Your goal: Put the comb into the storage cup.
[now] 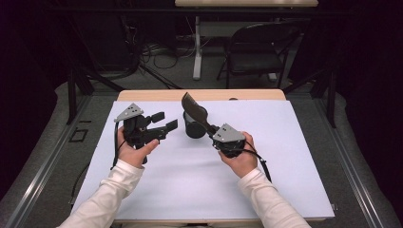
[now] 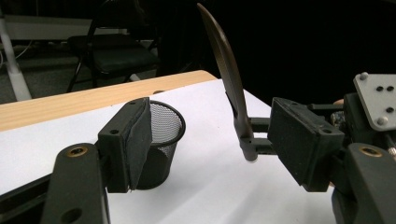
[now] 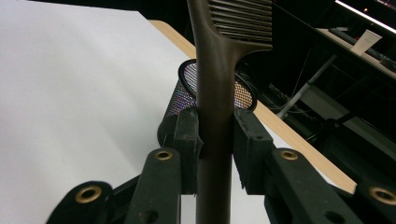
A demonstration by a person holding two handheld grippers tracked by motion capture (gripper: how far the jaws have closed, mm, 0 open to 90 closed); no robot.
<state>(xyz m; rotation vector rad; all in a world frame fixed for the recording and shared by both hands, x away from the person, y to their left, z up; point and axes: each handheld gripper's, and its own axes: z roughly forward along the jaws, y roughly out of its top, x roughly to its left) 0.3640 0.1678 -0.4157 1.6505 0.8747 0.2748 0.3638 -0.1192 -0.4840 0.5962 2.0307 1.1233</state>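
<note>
Comb (image 3: 219, 70): dark brown, ribbed teeth, long handle.

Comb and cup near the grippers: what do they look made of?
Comb: looks like dark brown moulded plastic, smooth with a soft sheen, teeth cast in one piece. Cup: black wire mesh, probably metal, with a solid rim; the table's white sheet shows through the weave.

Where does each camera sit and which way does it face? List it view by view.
High view: above the person's side, looking forward and down on the table; both forearms, left hand-held gripper, right hand-held gripper.
Left gripper view: rides the left hand-held gripper, looking between its open jaws.
Right gripper view: rides the right hand-held gripper, along jaws shut on the comb.
Shared: comb and mesh cup appear in all three.
</note>
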